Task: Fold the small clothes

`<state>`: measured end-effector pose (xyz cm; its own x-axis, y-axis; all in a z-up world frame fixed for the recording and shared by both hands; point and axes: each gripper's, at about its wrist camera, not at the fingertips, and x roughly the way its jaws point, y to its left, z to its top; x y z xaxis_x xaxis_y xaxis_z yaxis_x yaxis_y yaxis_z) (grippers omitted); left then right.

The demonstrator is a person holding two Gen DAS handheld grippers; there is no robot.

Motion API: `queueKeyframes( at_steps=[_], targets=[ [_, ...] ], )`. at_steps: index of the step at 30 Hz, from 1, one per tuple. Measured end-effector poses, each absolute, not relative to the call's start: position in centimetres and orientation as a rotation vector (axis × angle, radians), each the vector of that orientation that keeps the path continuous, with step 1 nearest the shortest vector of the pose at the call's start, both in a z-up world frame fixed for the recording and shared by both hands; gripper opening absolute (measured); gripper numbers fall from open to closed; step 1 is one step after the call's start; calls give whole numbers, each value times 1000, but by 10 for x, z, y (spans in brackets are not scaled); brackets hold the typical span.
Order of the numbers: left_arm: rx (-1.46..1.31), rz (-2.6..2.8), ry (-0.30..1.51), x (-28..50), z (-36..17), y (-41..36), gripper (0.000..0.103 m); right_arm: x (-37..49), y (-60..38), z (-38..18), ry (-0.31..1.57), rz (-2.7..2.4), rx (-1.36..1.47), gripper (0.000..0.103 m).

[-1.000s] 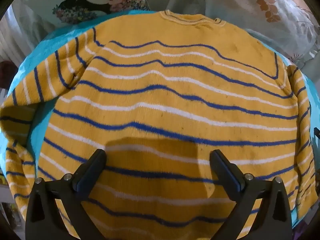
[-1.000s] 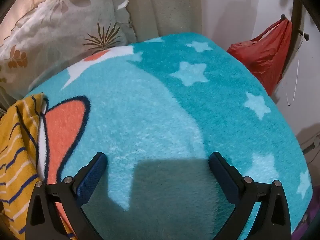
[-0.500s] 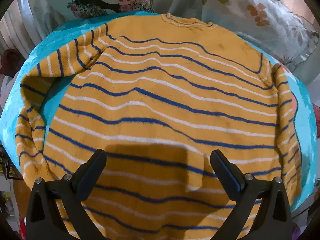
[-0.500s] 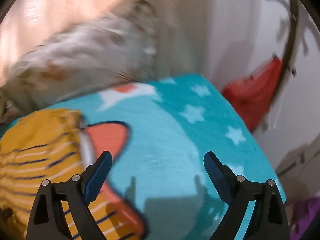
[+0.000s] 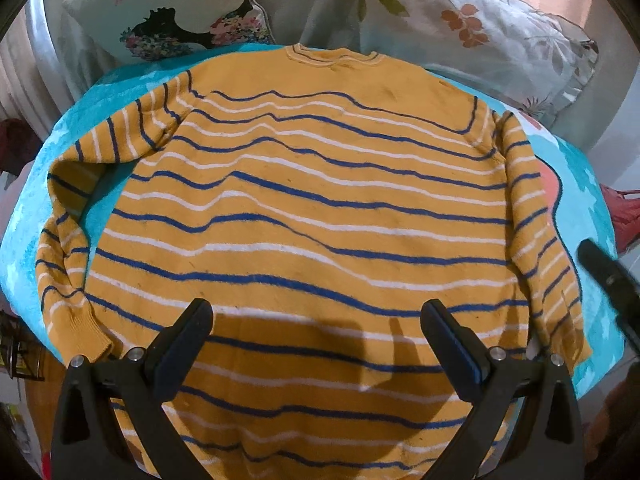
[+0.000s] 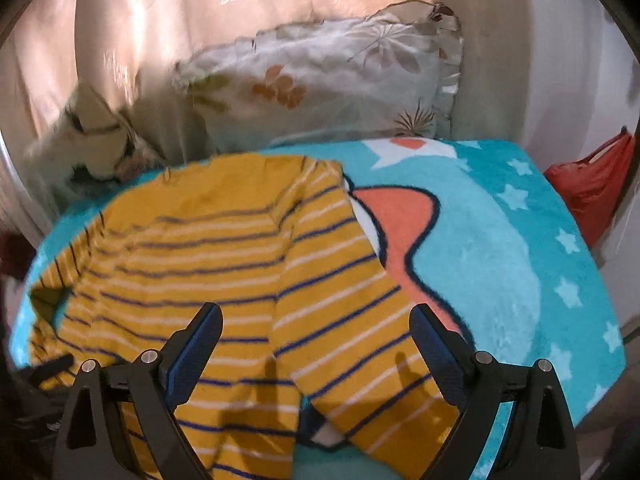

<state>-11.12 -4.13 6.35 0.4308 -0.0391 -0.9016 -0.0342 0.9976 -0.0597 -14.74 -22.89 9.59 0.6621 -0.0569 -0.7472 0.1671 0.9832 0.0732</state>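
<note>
A small yellow sweater (image 5: 312, 208) with blue and white stripes lies flat on a turquoise blanket (image 5: 68, 152), collar at the far end. Its left sleeve (image 5: 64, 240) bends down along the body; its right sleeve (image 5: 536, 248) lies straight beside the body. My left gripper (image 5: 318, 332) hovers open above the sweater's lower hem, holding nothing. In the right wrist view the same sweater (image 6: 192, 264) fills the left half, and my right gripper (image 6: 316, 340) is open above the right sleeve (image 6: 360, 320) with nothing between its fingers. One dark finger of it (image 5: 604, 276) shows at the left wrist view's right edge.
Floral pillows (image 5: 472, 28) (image 6: 320, 80) lean against a curtain (image 6: 140, 20) behind the blanket (image 6: 520, 260). A red bag (image 6: 592, 188) hangs at the right past the blanket's edge. The blanket's right part, with stars and an orange shape (image 6: 404, 236), carries no clothing.
Both grippers have pulled back and up, so more of the sweater shows. The right gripper swung left from bare blanket to over the right sleeve. Both stayed open.
</note>
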Motion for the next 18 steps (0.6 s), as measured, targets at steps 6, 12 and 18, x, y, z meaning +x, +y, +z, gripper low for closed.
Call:
queueKeyframes(
  at_steps=[6, 12, 18],
  targets=[
    [-80, 5, 1117, -114, 63, -49, 103, -150, -229, 88, 887, -133, 168, 97],
    [-74, 1, 1098, -117, 66, -54, 103, -160, -232, 86, 893, -118, 144, 97],
    [-66, 1, 1081, -122, 70, -62, 103, -165, -238, 89, 886, -109, 145, 97]
  ],
)
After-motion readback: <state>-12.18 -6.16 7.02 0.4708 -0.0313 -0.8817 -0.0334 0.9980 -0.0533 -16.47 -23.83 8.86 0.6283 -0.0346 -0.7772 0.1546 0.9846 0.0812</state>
